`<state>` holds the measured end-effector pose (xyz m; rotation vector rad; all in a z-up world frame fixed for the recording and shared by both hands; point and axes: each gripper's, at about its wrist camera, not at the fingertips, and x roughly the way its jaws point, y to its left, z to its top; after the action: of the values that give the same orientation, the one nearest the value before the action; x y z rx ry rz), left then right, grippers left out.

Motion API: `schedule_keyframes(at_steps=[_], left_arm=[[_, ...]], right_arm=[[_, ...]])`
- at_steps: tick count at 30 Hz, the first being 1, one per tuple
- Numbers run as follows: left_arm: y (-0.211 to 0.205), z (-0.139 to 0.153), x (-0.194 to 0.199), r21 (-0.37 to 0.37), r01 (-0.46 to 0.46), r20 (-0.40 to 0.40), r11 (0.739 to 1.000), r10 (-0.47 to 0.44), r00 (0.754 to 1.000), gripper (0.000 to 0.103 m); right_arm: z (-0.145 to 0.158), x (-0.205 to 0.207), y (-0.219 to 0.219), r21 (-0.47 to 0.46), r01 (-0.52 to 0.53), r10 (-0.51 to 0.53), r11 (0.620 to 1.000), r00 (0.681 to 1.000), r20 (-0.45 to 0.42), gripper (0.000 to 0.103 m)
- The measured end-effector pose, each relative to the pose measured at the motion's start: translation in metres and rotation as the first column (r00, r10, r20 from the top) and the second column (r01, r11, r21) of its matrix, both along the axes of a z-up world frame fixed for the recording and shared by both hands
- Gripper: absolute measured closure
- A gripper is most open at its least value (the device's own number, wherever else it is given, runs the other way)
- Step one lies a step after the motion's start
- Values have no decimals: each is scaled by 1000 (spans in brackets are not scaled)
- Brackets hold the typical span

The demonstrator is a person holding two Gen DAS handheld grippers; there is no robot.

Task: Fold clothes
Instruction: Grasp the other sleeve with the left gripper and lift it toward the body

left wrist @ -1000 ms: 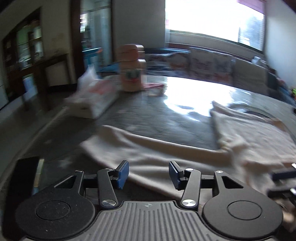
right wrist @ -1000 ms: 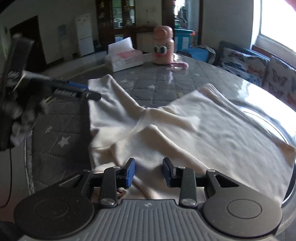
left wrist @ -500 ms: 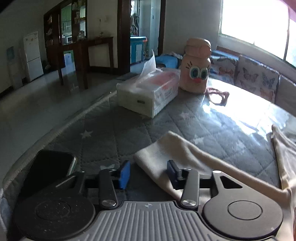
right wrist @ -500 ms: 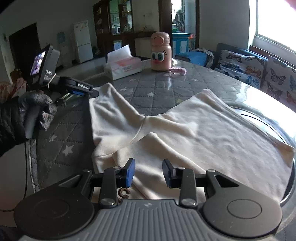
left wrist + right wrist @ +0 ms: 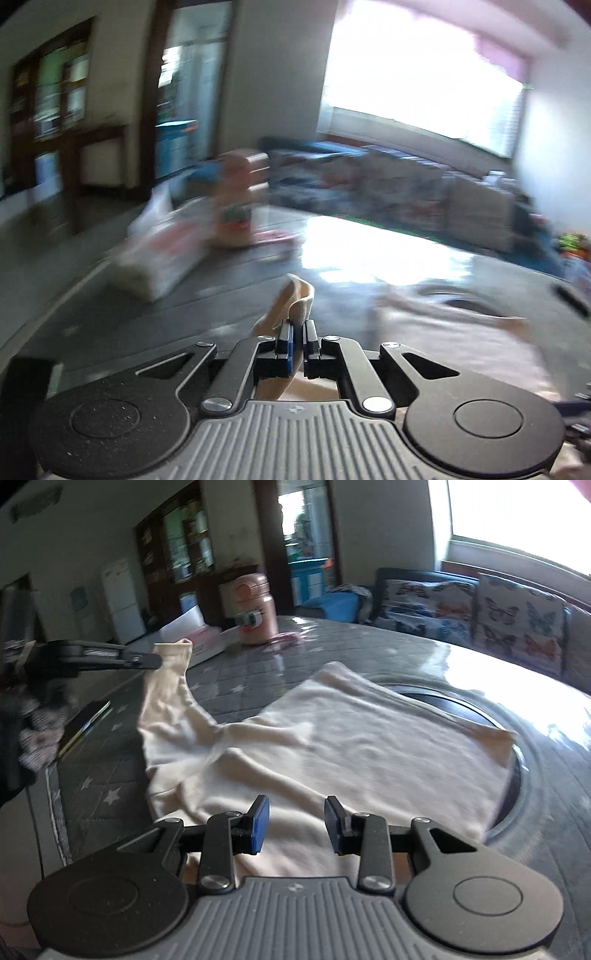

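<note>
A cream garment [image 5: 332, 746] lies spread on the grey quilted table [image 5: 243, 679]. My left gripper [image 5: 298, 334] is shut on the end of one sleeve [image 5: 295, 299], and cloth sticks up past its tips. In the right wrist view that same left gripper [image 5: 157, 661] holds the sleeve end [image 5: 173, 653] lifted above the table at the left. My right gripper [image 5: 295, 818] is open, low over the garment's near edge, with nothing between its fingers. The left wrist view is blurred by motion.
A tissue box [image 5: 199, 635] and a pink cartoon bottle [image 5: 255, 616] stand at the table's far side. A dark phone [image 5: 86, 723] lies near the left edge. A gloved hand [image 5: 33, 716] holds the left tool. A sofa with butterfly cushions [image 5: 480, 616] lines the back.
My left gripper has shut on the sleeve end and lifted it off the table, swinging right. The right gripper stays open and has shifted slightly over the garment.
</note>
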<state>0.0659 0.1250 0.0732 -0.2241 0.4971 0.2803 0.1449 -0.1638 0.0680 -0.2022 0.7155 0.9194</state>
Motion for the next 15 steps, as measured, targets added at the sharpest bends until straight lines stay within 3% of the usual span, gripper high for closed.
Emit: schedule_keyframes(at_steps=[6,10,15], left_arm=[[-69,9,12,-27,234,36,972,-233,972,98],[-113,11,21,-45,379,55,924,-377,925,98],[-155,-12,37,-75,487,-9,870,-489,872,96]], right_arm=[[2,9,-37,34,99,-98,995,995,-14,70],[1,13,-59,54,158,-157,986,987,-28,70],[-4,17,-77,65,204,-202,977,978,-47,70]])
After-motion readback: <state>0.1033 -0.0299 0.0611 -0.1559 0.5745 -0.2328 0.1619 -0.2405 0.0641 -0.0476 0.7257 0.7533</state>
